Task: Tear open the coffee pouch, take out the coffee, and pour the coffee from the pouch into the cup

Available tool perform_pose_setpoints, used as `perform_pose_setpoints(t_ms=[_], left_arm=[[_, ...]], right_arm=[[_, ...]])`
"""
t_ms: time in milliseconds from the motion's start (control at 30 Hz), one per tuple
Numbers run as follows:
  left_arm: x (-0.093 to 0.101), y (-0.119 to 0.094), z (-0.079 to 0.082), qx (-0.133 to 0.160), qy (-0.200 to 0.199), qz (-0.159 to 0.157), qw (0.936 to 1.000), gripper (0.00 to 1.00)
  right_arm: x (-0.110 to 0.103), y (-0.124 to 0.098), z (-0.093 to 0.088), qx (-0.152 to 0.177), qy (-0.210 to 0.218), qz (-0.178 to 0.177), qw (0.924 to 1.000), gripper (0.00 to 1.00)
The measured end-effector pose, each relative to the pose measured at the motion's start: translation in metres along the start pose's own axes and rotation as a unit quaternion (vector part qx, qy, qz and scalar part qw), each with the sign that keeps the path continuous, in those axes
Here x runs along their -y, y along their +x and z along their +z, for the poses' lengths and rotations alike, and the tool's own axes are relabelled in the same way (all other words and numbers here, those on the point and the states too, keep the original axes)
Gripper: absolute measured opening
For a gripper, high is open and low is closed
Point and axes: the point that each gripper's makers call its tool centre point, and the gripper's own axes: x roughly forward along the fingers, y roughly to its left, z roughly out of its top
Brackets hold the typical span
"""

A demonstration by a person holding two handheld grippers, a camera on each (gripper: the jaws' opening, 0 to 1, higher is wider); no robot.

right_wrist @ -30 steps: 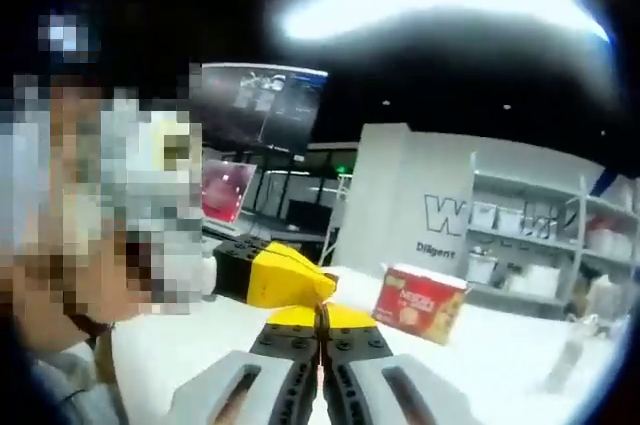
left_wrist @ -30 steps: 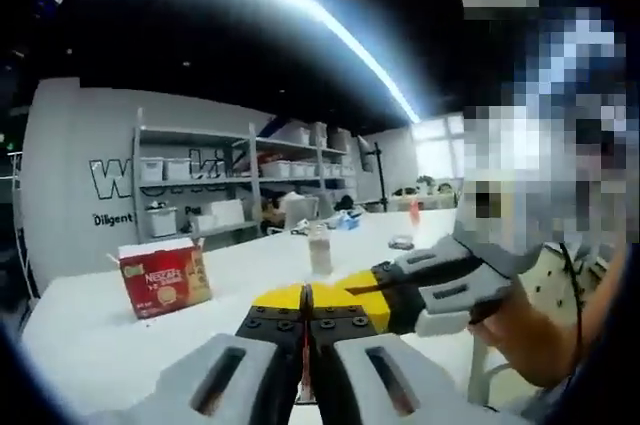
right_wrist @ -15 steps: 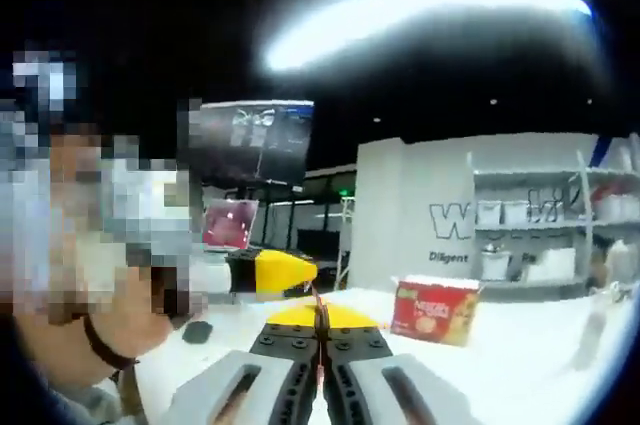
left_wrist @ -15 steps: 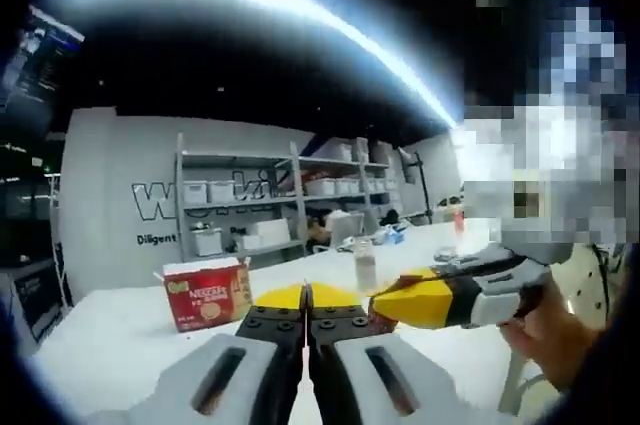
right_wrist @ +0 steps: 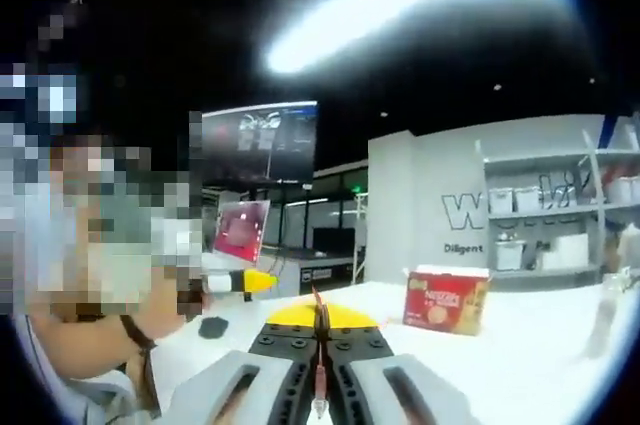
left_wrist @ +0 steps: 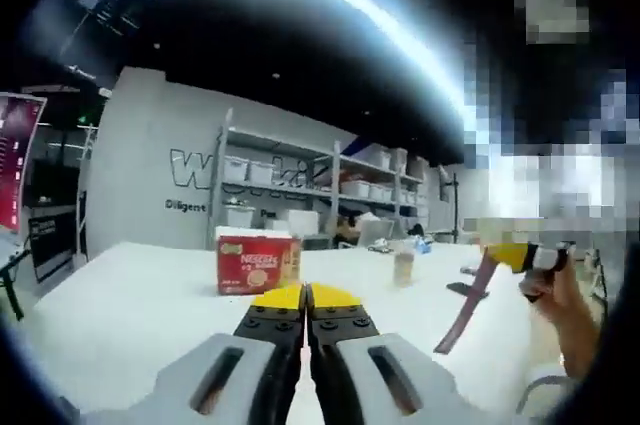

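Right gripper, jaws pressed together, pinches a thin dark-red coffee pouch strip; left gripper is pressed shut too, red cardboard coffee box just ahead, likely mid-tear.

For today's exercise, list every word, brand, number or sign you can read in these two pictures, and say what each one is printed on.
"NESCAFE": on the red box on the white table, blurred but legible; its smaller print is unreadable.
"W" then partly hidden large letters: on the white wall behind the shelves.
"Diligent": small, under those letters.
Hanging screen: text too small to read.
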Motion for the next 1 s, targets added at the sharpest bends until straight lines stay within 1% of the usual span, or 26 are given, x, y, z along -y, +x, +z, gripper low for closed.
perform_pose_setpoints(t_ms=[33,67,100,133,200,233,267,300,333,367,400,467,533,567,633,733,800,833,867,900,1000], left_arm=[[-0.016,-0.001,-0.008,-0.01,0.008,0.021,0.9997,0.03],[-0.021,-0.002,-0.011,-0.013,0.012,0.028,0.9995,0.03],[-0.041,-0.003,-0.022,-0.027,0.027,0.053,0.9979,0.03],[-0.059,-0.005,-0.032,-0.046,0.033,0.078,0.9954,0.03],[-0.079,-0.009,-0.041,-0.058,0.03,0.1,0.9928,0.04],[-0.09,-0.012,-0.047,-0.067,0.013,0.107,0.9918,0.04],[-0.096,-0.014,-0.051,-0.074,0.001,0.113,0.9909,0.04],[-0.105,-0.016,-0.059,-0.092,-0.024,0.12,0.9883,0.04],[-0.11,-0.016,-0.061,-0.095,-0.029,0.122,0.9876,0.04],[-0.118,-0.014,-0.064,-0.099,-0.029,0.123,0.987,0.07],[-0.121,-0.013,-0.069,-0.111,-0.032,0.122,0.9858,0.13],[-0.122,-0.012,-0.071,-0.114,-0.032,0.121,0.9856,0.3],[-0.129,-0.007,-0.074,-0.119,-0.031,0.118,0.9853,0.4],[-0.128,-0.007,-0.074,-0.117,-0.029,0.118,0.9857,0.43],[-0.129,-0.006,-0.073,-0.113,-0.023,0.121,0.9859,0.43],[-0.127,-0.006,-0.074,-0.111,-0.02,0.117,0.9867,0.47],[-0.118,-0.004,-0.068,-0.092,-0.013,0.1,0.9907,0.48],[-0.111,-0.004,-0.069,-0.092,-0.019,0.091,0.9915,0.48],[-0.097,-0.001,-0.068,-0.086,-0.016,0.067,0.9939,0.48],[-0.092,0.0,-0.071,-0.093,-0.019,0.067,0.9932,0.48],[-0.078,0.004,-0.076,-0.097,-0.01,0.055,0.9938,0.48]], right_arm=[[0.0,0.0,-0.001,-0.001,0.0,0.001,1.0,0.0],[0.0,0.0,-0.001,-0.001,0.0,0.001,1.0,0.0],[0.0,0.0,-0.003,-0.002,0.002,0.003,1.0,0.0],[0.0,0.001,-0.004,-0.002,0.004,0.005,1.0,0.0],[-0.001,0.001,-0.006,-0.005,0.005,0.007,1.0,0.0],[-0.001,0.001,-0.007,-0.007,0.005,0.008,0.9999,0.0],[-0.002,0.002,-0.007,-0.007,0.005,0.01,0.9999,0.0],[-0.002,0.002,-0.007,-0.008,0.005,0.01,0.9999,0.0],[-0.002,0.002,-0.007,-0.009,0.004,0.011,0.9999,0.0],[-0.002,0.002,-0.007,-0.01,0.004,0.012,0.9999,0.0],[-0.001,0.003,-0.008,-0.01,0.003,0.013,0.9999,0.0],[-0.001,0.003,-0.008,-0.01,0.003,0.013,0.9999,0.01],[0.0,0.004,-0.01,-0.013,0.005,0.014,0.9998,0.01],[0.0,0.004,-0.011,-0.014,0.005,0.015,0.9998,0.01],[0.0,0.004,-0.011,-0.015,0.006,0.015,0.9998,0.01],[-0.001,0.005,-0.011,-0.015,0.007,0.016,0.9997,0.01],[-0.002,0.005,-0.01,-0.012,0.009,0.02,0.9997,0.01],[-0.002,0.005,-0.01,-0.011,0.011,0.022,0.9996,0.01],[-0.003,0.005,-0.011,-0.011,0.014,0.025,0.9995,0.01],[-0.003,0.006,-0.011,-0.011,0.016,0.026,0.9995,0.01],[-0.003,0.008,-0.014,-0.015,0.017,0.026,0.9994,0.01]])
